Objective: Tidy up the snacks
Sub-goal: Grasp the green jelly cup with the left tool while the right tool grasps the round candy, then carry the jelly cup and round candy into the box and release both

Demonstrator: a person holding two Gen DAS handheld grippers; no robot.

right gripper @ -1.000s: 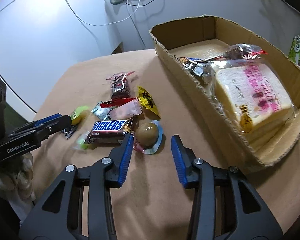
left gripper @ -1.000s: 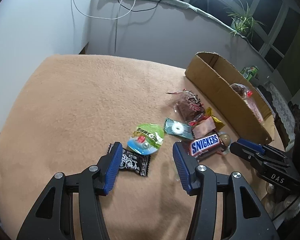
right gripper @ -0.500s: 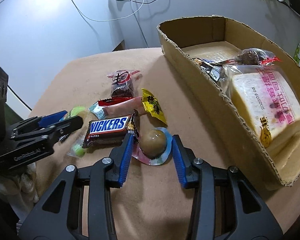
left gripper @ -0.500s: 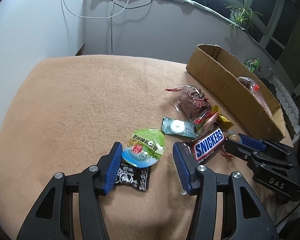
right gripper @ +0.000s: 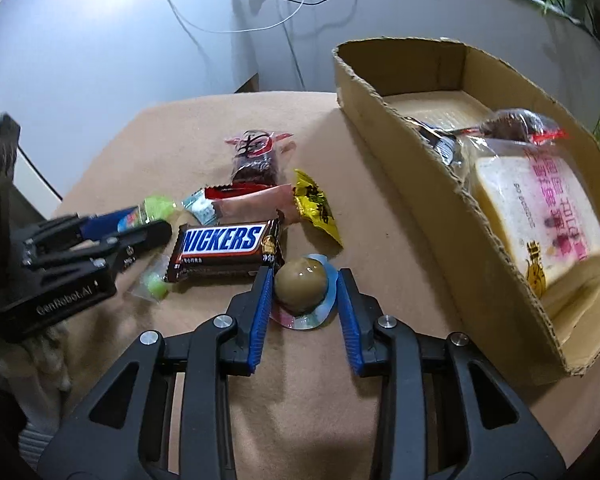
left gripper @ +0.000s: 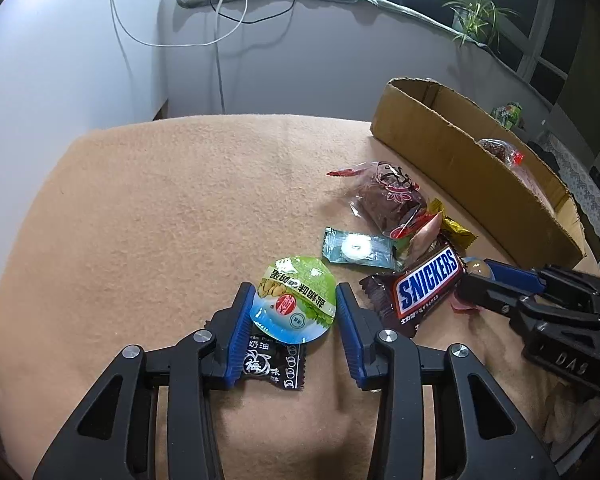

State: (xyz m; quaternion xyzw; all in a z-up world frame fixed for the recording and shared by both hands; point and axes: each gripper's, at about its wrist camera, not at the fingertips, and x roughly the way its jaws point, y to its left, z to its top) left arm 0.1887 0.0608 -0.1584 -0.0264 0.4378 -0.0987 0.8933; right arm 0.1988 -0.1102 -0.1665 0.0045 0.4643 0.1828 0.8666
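Note:
Snacks lie on a tan cloth. My left gripper point(left gripper: 295, 298) is open, its blue fingers either side of a round green-lidded jelly cup point(left gripper: 294, 302) that sits on a black candy packet point(left gripper: 272, 364). My right gripper point(right gripper: 305, 284) is open around a brown jelly cup point(right gripper: 301, 284) lying dome up. A Snickers bar point(right gripper: 226, 250) lies just left of it and also shows in the left wrist view point(left gripper: 424, 284). The cardboard box point(right gripper: 428, 168) at the right holds a bagged bread slice point(right gripper: 540, 216) and small packets.
Between the grippers lie a teal candy point(left gripper: 356, 246), a dark red packet point(left gripper: 388, 196), a pink packet point(right gripper: 252, 202) and a gold packet point(right gripper: 316, 204). A wall with hanging cables stands behind the table. A green can point(left gripper: 508, 114) stands beyond the box.
Both grippers moved forward and down. The left one now straddles the green-lidded cup, the right one straddles the brown jelly cup. Nothing has been gripped.

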